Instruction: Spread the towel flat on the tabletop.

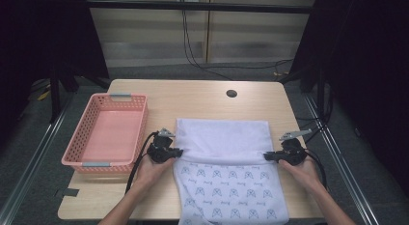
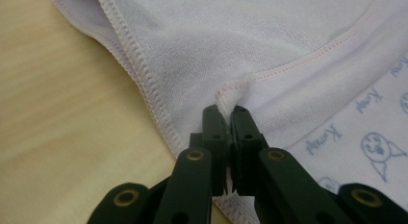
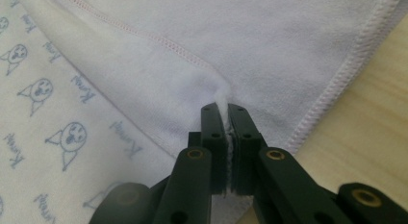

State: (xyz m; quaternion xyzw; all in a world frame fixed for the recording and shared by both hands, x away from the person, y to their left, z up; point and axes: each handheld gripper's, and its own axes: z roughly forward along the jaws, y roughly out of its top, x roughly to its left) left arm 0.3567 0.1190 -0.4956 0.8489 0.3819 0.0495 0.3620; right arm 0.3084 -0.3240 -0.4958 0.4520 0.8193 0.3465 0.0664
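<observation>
A white towel (image 1: 222, 138) lies on the wooden table, its far half folded over so the plain side faces up; the near half shows a blue cat print and hangs over the front edge. My left gripper (image 1: 177, 152) is shut on the towel's left edge at the fold, a pinch of cloth (image 2: 226, 105) rising between its jaws. My right gripper (image 1: 266, 157) is shut on the right edge at the same fold line, cloth (image 3: 222, 103) squeezed between its jaws. A stitched hem (image 3: 337, 80) runs beside it.
A pink plastic basket (image 1: 136, 119), nothing inside, stands at the table's left, close to my left gripper. A round cable hole (image 1: 231, 93) sits near the far edge. Bare wood shows beyond the towel and at the near left corner. Cables trail from both grippers.
</observation>
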